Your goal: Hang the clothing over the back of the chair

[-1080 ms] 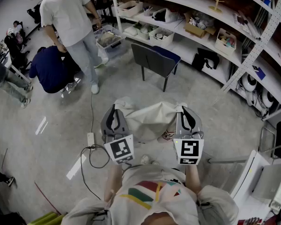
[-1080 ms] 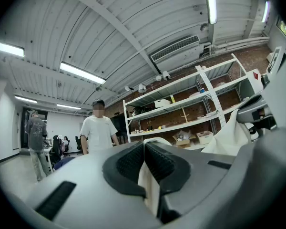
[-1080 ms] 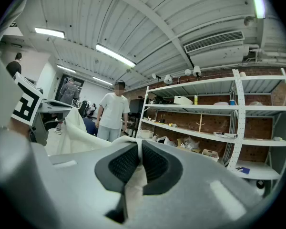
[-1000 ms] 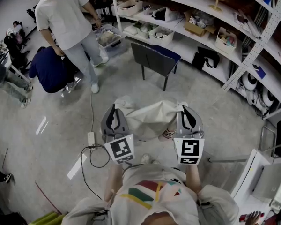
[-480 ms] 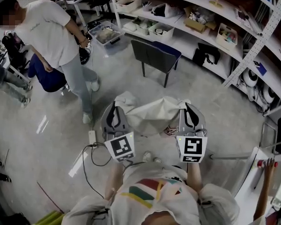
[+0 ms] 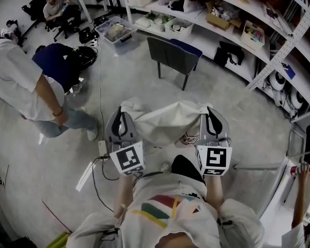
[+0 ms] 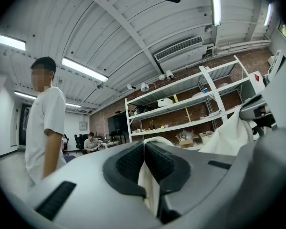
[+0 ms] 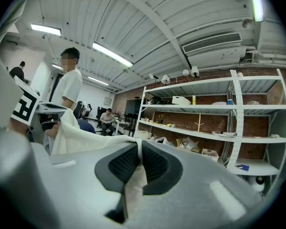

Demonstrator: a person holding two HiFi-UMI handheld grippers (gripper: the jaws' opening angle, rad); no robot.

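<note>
Workshop floor (image 6: 237, 118) of pale concrete fills most of the head view, with long white shelving (image 6: 232, 19) curving along the far wall. A person in a white shirt (image 6: 20, 89) bends over at the left, and a seated person (image 6: 54, 4) is in the far corner. Ahead, well apart from the wearer, stands a dark chair (image 6: 173, 56). Its backrest appears to face this way, though the steep angle makes that hard to confirm.

Between the two hands hangs the clothing (image 6: 168, 122), a cream garment stretched level above the floor. The left tongs (image 6: 124, 119) are closed on its left edge, and the left gripper view shows cloth pinched between the dark ribbed pads (image 7: 126, 163). The right tongs (image 6: 209, 119) are likewise clamped on the right edge, with fabric squeezed between their pads (image 8: 121, 165). A black cable (image 6: 98, 102) and a power strip (image 6: 102, 149) lie on the floor just beside the wearer's left.

The garment is not yet over the chair. Several things could go wrong from here:
- Only thin edges are pinched, so a tug could pull the fabric free.
- The sagging middle could catch on the seat instead of clearing the backrest.
- The cable could snag a foot.
- The bending person could step into the path.
</note>
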